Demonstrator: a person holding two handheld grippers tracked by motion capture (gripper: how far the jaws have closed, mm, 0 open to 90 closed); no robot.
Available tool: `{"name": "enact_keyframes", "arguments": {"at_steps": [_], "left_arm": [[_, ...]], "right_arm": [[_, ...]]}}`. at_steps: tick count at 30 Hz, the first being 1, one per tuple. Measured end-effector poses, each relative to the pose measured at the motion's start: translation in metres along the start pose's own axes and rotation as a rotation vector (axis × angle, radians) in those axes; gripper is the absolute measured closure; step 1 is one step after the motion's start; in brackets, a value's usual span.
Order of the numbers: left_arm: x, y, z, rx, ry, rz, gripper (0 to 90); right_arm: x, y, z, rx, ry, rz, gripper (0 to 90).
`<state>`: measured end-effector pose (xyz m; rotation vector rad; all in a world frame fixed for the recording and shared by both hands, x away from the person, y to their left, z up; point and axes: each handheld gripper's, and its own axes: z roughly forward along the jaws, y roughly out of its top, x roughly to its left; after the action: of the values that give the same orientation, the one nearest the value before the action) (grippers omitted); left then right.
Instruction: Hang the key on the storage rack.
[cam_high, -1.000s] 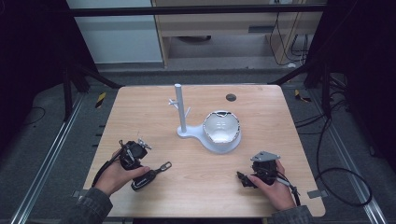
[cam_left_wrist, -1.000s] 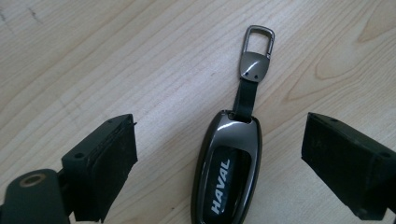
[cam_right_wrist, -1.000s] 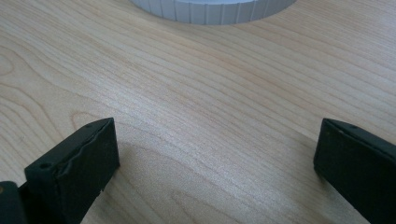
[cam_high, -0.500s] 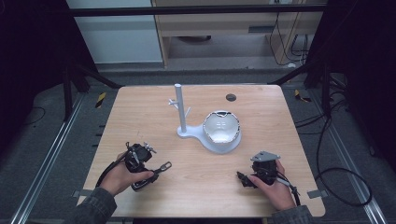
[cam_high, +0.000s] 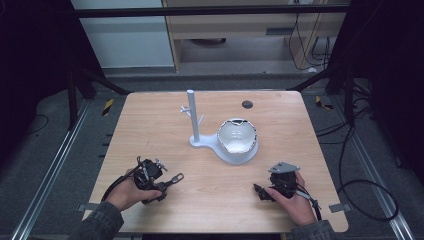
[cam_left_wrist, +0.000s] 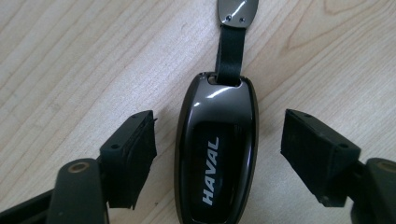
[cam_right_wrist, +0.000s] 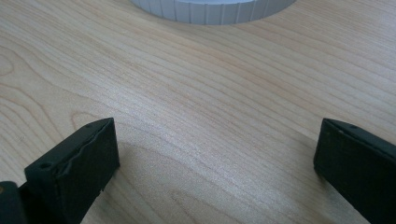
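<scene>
Since the earlier frame, the left gripper (cam_high: 172, 181) has slid right and nearer along the table (cam_high: 150, 125), so its jaws now straddle the key fob (cam_left_wrist: 215, 154). Fob's lying flat at the near left, strap pointing away, jaws wide open and not touching it yet. Right gripper (cam_high: 260, 191) rests near right, also wide open, holding nothing, facing the stand (cam_high: 227, 150). Looks like the grab step; next is probably just closing on the fob's sides.

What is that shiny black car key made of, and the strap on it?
The car key looks like glossy dark plastic or metal; bright glints show on its shell. Its strap looks like matte black leather or rubber, ending in a polished metal tab with two rivets.
</scene>
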<state>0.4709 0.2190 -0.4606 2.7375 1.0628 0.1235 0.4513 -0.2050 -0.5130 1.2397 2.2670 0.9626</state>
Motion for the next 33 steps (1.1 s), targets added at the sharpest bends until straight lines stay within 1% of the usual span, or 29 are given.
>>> {"name": "enact_keyframes", "arguments": {"at_steps": [4,8,19,33], "left_arm": [[0.0009,-0.0008,0.0013,0.01,-0.003,0.011,30.1],[0.0035,-0.0025,0.002,0.009,-0.002,0.008,30.6],[0.0053,-0.0037,0.004,0.013,-0.001,0.011,34.0],[0.0076,-0.0045,0.0052,0.017,-0.011,0.015,37.9]], "right_arm": [[-0.0002,0.0,0.0,0.0,0.0,-0.002,0.4],[-0.0003,0.0,0.0,0.0,-0.001,-0.004,0.4],[-0.0001,0.0,0.0,0.0,0.0,-0.002,0.4],[-0.0003,0.0,0.0,0.0,-0.001,-0.004,0.4]]}}
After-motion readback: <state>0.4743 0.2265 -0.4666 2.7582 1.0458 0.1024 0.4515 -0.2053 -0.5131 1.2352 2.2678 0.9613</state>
